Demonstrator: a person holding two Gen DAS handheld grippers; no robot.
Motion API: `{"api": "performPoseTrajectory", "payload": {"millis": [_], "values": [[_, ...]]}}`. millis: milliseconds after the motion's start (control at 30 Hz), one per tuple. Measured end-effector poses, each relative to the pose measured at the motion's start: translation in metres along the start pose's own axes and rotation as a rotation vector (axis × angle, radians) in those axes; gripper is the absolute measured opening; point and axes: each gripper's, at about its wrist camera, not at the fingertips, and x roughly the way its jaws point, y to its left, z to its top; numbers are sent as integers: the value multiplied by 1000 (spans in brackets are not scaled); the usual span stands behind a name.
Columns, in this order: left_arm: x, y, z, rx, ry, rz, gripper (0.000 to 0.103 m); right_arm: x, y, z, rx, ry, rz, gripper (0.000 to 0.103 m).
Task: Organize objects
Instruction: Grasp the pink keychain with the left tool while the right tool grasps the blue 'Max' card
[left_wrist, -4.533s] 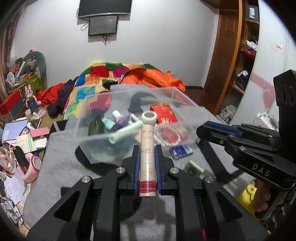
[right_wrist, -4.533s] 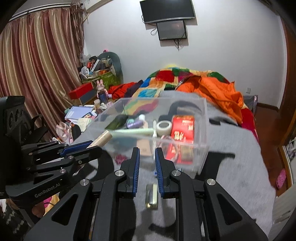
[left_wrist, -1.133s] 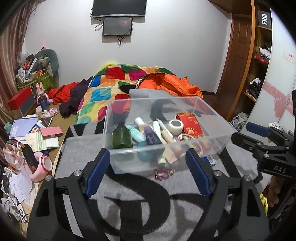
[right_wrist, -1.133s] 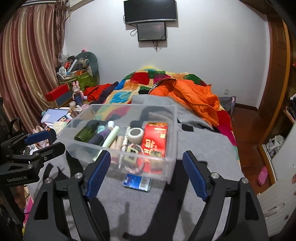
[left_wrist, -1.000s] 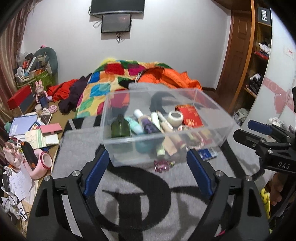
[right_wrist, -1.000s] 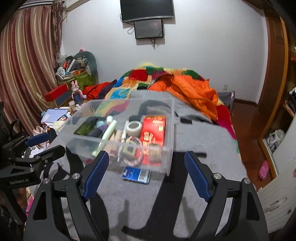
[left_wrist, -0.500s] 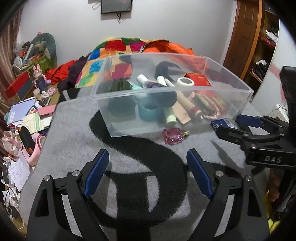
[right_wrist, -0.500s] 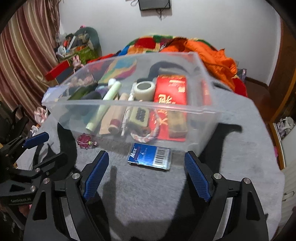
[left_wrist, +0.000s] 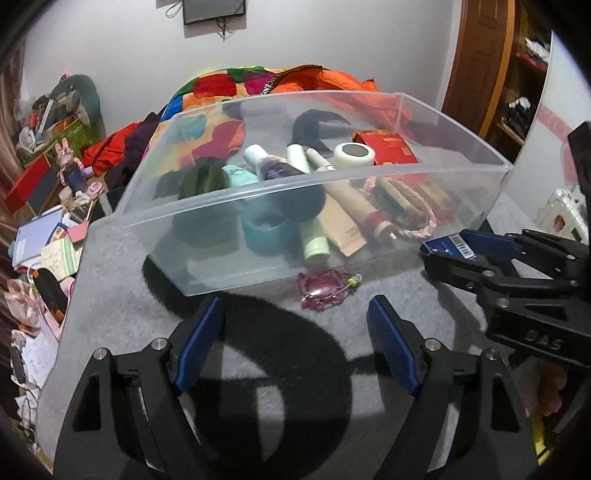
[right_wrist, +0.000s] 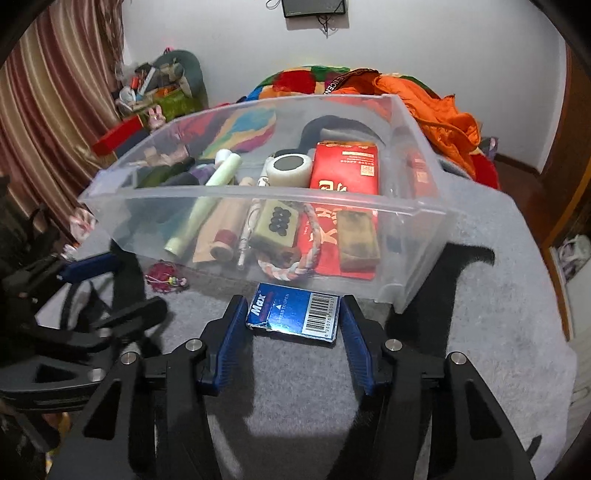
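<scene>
Right gripper (right_wrist: 293, 325) has closed around "Max" pack (right_wrist: 293, 312).

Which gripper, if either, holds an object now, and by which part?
Neither. The left gripper is open and empty; the right gripper is open, its pads flanking the blue Max box's short ends.
</scene>
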Motion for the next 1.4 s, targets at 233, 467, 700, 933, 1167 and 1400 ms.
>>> {"api": "performPoseTrajectory", "payload": {"millis": [233, 467, 700, 933, 1167, 1400], "values": [[14, -4, 11, -32, 26, -9, 67, -11, -6, -9, 19, -28, 41, 47], [11, -3, 4, -72, -10, 10, 46, -19, -5, -10, 19, -44, 54, 48], [3, -3, -2, -64, -22, -9, 26, -19, -5, -12, 25, -44, 67, 48], [-14, 1, -11, -85, -36, -48, 26, -27, -1, -11, 15, -59, 72, 48], [-36, 2, -12, -92, -70, -85, 26, -40, 7, -5, -5, -87, 76, 48], [-59, -1, -1, -76, -134, -97, 26, -55, 11, 6, -32, -131, 62, 48]]}}
